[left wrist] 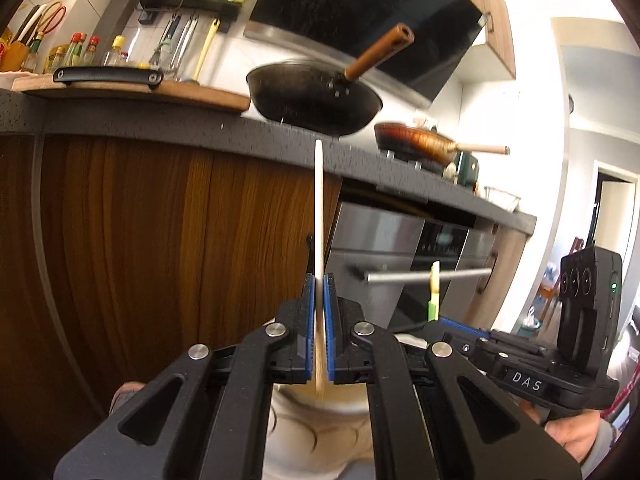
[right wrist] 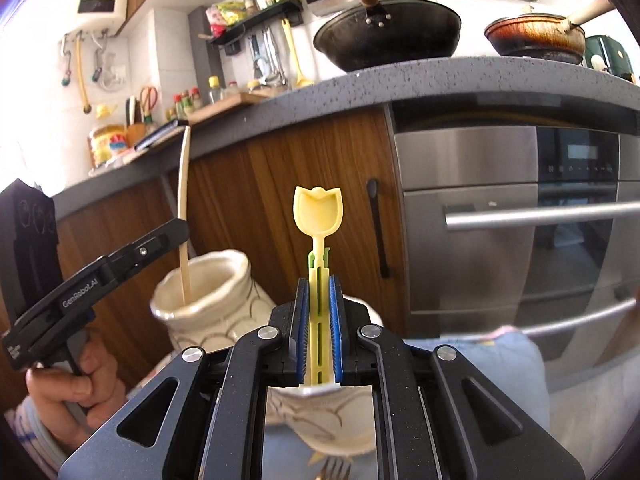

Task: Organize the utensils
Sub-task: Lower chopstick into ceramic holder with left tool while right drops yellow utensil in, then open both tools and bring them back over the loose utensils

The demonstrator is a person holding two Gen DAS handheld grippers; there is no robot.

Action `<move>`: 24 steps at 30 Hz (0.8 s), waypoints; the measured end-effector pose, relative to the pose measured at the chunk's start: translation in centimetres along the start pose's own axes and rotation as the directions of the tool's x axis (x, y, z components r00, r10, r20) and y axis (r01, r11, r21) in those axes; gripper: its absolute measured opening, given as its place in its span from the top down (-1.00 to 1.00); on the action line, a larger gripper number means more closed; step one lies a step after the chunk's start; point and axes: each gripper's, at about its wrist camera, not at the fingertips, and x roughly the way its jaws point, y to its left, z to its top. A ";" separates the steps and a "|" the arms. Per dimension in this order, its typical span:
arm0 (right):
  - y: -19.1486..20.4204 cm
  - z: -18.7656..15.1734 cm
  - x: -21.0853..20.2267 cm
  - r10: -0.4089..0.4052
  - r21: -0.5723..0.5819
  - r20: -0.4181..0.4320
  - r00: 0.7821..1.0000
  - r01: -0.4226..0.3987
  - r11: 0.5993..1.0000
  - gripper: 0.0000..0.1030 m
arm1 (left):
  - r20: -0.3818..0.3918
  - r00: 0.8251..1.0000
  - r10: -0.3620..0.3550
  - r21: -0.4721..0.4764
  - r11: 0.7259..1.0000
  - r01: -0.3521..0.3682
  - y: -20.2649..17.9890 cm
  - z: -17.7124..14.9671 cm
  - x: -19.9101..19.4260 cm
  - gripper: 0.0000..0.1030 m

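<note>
Meanwhile, my left tool [left wrist: 319,280] clenches a light, stiff wooden stick [left wrist: 319,208] mid-shaft, my right tool [right wrist: 319,284] a slippery plastic spoon's [right wrist: 318,210] handle.

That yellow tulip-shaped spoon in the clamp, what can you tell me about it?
The tulip spoon looks like pale yellow plastic, its bowl shaped like a tulip bloom with a notched top edge. A slotted yellow handle runs down from it, with green leaf-like tabs just below the bowl. It stands upright, bowl up, pinched by its handle between the blue pads of the right gripper, in front of a wood-fronted cabinet.
</note>
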 end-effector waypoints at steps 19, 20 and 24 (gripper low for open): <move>0.9 -0.4 1.4 -0.069 -0.056 -0.111 0.991 0.063 0.996 0.69 | -0.104 0.991 0.082 0.073 0.994 -0.075 -1.0 -0.7 1.4 0.70; 0.9 -0.4 1.3 -0.068 -0.056 -0.106 0.992 0.063 0.996 0.66 | -0.102 0.991 0.087 0.074 0.994 -0.079 -1.0 -0.7 1.4 0.66; 0.8 -0.2 0.6 -0.057 -0.050 -0.079 0.995 0.054 0.997 0.57 | -0.077 0.994 0.083 0.075 0.994 -0.077 -0.9 -0.4 0.6 0.44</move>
